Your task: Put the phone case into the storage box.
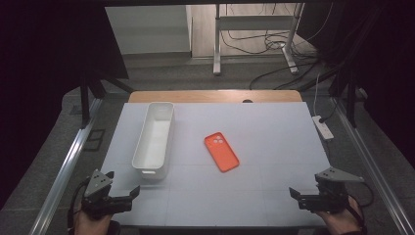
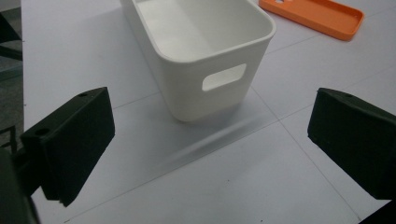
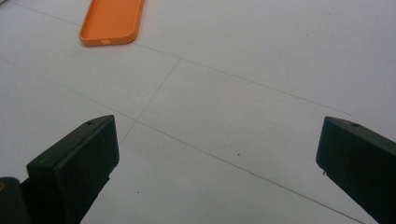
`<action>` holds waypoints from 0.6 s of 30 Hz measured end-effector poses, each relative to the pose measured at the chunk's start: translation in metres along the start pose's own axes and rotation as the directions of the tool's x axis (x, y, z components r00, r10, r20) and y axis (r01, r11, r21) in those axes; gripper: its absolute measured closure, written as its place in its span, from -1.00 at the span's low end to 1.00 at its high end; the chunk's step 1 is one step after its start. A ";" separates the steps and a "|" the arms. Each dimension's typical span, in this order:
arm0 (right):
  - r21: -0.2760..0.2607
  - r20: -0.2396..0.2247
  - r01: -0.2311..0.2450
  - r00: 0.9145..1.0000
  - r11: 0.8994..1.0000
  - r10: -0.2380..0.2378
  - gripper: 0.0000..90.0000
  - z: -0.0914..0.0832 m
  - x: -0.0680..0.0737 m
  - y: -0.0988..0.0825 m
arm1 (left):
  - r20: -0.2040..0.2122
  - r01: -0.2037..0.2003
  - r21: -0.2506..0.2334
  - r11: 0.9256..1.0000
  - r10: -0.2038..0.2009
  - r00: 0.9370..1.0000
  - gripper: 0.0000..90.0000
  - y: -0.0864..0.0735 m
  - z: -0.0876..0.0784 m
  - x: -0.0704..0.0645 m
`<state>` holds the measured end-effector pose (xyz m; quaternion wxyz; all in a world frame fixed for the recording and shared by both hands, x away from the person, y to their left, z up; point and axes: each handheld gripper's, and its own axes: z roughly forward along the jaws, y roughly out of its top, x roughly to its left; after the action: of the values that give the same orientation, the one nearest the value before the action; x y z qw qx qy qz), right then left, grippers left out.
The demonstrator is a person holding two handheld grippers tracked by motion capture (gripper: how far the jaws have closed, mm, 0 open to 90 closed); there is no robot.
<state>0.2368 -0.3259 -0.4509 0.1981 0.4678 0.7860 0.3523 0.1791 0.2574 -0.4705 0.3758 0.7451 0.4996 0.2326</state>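
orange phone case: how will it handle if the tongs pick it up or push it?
The orange phone case lies flat on the white table as a thin, hollow shell with a shallow raised rim, so it is probably light and somewhat bendy. Being low and flat, it would likely slide rather than roll or tip. An edge grip looks awkward.

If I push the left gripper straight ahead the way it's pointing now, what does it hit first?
Most likely the near end of the white bin, the end with the handle slot. The left gripper is open, with bare table before it.

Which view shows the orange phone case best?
The high view: the whole orange phone case lies flat beside the white bin. The left gripper view catches its edge; the right gripper view shows one end.
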 end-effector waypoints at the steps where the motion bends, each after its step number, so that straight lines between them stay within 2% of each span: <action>1: 0.001 0.000 -0.001 1.000 1.000 0.001 -1.00 0.000 0.000 0.000 | 0.000 -0.003 0.001 1.000 0.003 1.000 -0.97 0.000 0.000 0.000; 7: 0.017 -0.007 0.020 1.000 1.000 -0.020 -1.00 0.002 0.002 0.001 | 0.007 -0.010 0.012 1.000 0.010 1.000 -0.97 0.000 0.001 -0.001; 12: 0.023 -0.009 0.012 1.000 1.000 -0.012 -1.00 0.003 0.001 0.001 | 0.009 -0.033 0.030 0.999 0.033 0.999 -0.97 0.001 0.003 -0.003; 18: 0.034 -0.013 0.024 1.000 0.999 -0.024 -1.00 0.004 0.002 0.002 | 0.016 -0.024 0.020 1.000 0.024 1.000 -0.97 0.000 0.002 -0.002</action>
<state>0.2395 -0.3223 -0.4520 0.1892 0.4596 0.7987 0.3391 0.1803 0.2551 -0.4716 0.3695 0.7566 0.4899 0.2259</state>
